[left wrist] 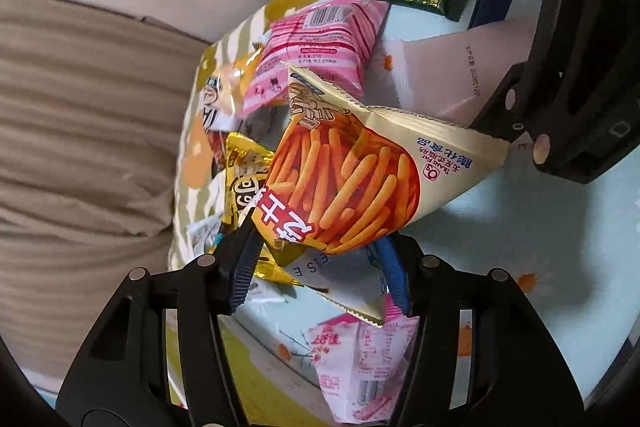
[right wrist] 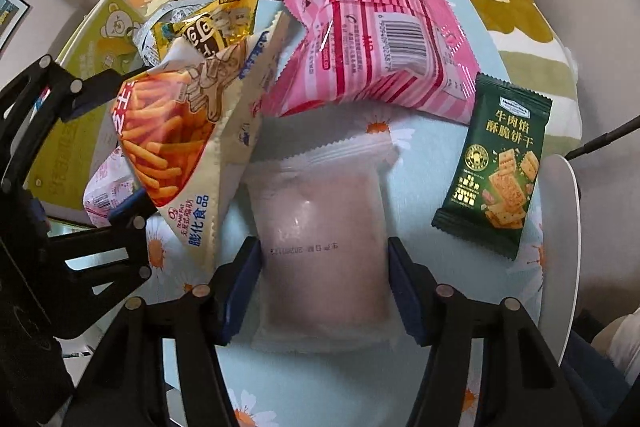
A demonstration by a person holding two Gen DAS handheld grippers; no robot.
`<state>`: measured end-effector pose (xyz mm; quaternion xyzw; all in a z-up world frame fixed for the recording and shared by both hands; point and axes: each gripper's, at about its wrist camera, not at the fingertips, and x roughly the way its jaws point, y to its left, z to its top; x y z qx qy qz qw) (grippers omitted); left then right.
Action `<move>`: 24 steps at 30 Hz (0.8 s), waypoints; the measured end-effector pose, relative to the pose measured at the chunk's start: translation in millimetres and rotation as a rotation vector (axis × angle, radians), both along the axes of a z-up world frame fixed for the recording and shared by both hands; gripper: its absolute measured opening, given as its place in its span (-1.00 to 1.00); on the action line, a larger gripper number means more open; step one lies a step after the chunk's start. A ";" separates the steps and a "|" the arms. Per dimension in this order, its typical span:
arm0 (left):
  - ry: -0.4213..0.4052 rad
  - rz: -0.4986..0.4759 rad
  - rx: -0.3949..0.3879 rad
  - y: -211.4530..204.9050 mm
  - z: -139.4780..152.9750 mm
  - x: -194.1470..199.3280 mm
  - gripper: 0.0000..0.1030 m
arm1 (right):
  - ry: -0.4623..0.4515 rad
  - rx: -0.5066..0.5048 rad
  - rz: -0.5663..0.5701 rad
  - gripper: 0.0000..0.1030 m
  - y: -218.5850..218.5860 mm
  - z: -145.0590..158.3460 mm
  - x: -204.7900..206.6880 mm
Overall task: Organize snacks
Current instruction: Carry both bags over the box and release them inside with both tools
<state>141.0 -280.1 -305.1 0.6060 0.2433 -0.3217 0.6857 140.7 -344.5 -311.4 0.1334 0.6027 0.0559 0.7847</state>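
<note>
"膨化食品" fries bag point(left wrist: 340, 183) is clamped by left gripper point(left wrist: 320, 279); beside it, pale pink pkt point(right wrist: 324, 247) is flanked by right gripper point(right wrist: 320, 291), contact unclear.

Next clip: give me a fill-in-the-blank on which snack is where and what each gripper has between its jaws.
1. The stick bag sits between the jaws of the ___ gripper.
2. The pale pouch lies between the jaws of the ___ gripper.
3. The packet lying barcode-up is ___ in colour.
4. In the right wrist view, the green packet lies to the ___ of the pale pouch.

Missing words: left; right; pink; right
</note>
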 end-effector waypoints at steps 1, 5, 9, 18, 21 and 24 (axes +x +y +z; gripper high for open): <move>-0.011 -0.018 0.005 -0.7 0.7 -0.7 0.00 | 0.000 0.005 -0.002 0.12 -0.2 0.2 0.1; -0.009 -0.047 0.003 -1.9 7.9 -2.5 0.38 | 0.002 0.007 -0.007 0.12 -3.6 0.4 -6.7; 0.005 -0.097 -0.036 -2.0 19.1 -8.0 1.00 | 0.009 -0.003 -0.011 0.12 -9.1 1.0 -15.5; 0.214 -0.098 -0.022 -20.1 7.1 16.4 0.85 | 0.014 -0.017 -0.025 0.12 -19.5 -0.2 -30.2; 0.288 -0.069 -0.004 -22.0 -0.6 26.5 0.53 | 0.009 -0.014 -0.039 0.12 -22.1 -1.2 -32.0; 0.330 -0.048 0.010 -22.3 -6.8 31.2 0.24 | 0.003 -0.030 -0.038 0.12 -20.0 -1.4 -31.1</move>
